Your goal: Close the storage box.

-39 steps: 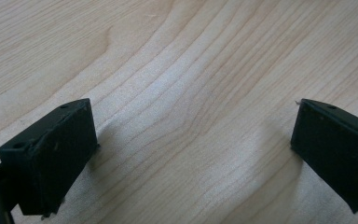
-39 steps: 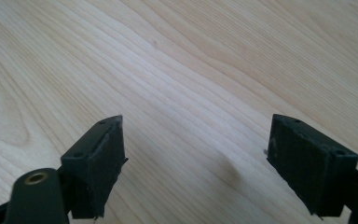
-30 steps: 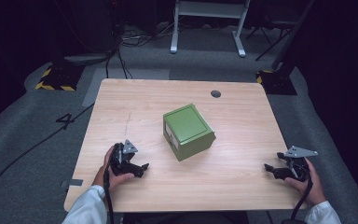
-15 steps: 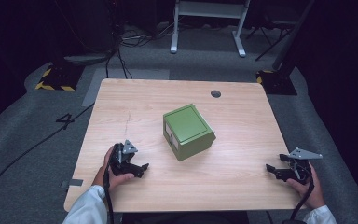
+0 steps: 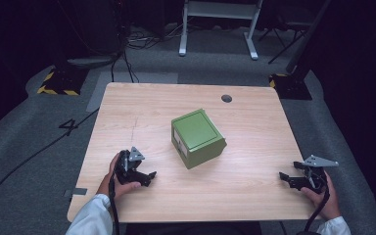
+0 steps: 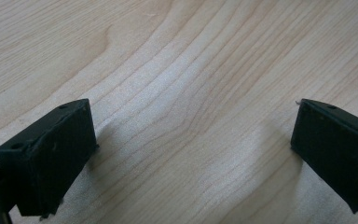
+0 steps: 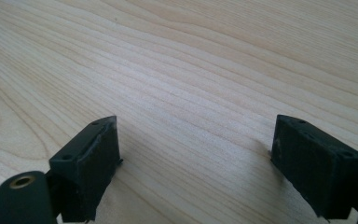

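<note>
Pale wooden table [image 5: 127,112] under dark surroundings, green box [image 5: 197,137] sat untouched up ahead between left gripper [image 5: 148,176] and right gripper [image 5: 285,178], well apart from both, jaws of each spread wide over bare wood, nothing gripped yet, everything seemingly left to do.

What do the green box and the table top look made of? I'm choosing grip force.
Green box: probably cardboard or thin board, matte olive finish with crisp folded-looking edges and a pale label on one side; can't confirm.
Table: light wood or wood-look laminate, smooth, with grain lines clear in both gripper views.
</note>
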